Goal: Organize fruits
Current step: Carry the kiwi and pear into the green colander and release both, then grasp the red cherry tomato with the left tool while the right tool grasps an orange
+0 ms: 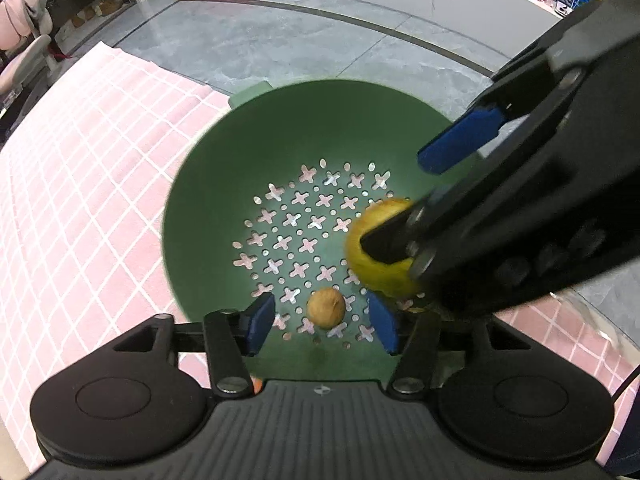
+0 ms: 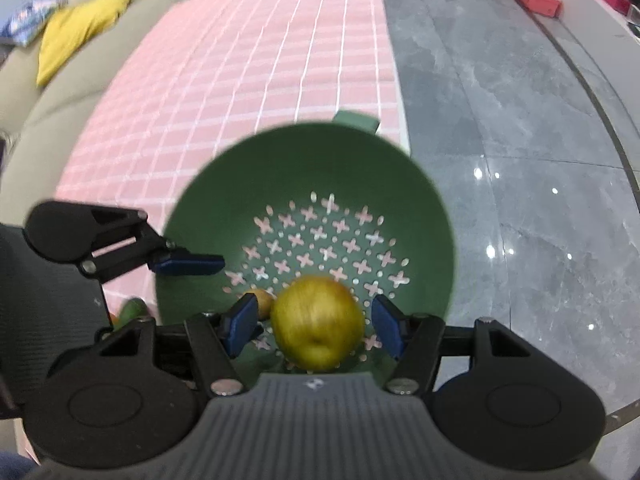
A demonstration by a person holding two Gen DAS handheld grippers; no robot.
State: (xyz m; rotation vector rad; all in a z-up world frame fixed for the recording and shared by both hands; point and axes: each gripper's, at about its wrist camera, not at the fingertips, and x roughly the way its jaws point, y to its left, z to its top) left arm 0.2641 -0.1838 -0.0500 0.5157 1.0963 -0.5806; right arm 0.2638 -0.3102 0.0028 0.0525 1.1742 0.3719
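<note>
Both claws hang over the green colander [image 1: 280, 128], which sits on a pink checked cloth [image 1: 80, 180] at its edge beside the grey floor [image 2: 500, 160]; whether a table lies under the cloth cannot be told. The step in hand looks like dropping fruit into the colander. The left claw [image 1: 322, 316] is spread, and the small brown fruit [image 1: 326, 307] lies on the perforated bottom between its blue pads [image 1: 260, 320], touching neither, so it appears released. The right claw [image 2: 316, 324] is also spread around the yellow-green apple [image 2: 318, 322]; a gap shows on each side in its own view, so it does not seem to be pinching the apple, though blur makes the near side uncertain. In the left view the apple sits just right of the left claw, partly hidden by the right claw. Next, I judge, each claw should lift straight up clear of the rim without nudging either fruit, then go for the remaining fruit: something green [image 2: 132, 310] shows outside the colander, left of the right claw. No brand, label or legible writing is visible anywhere.
</note>
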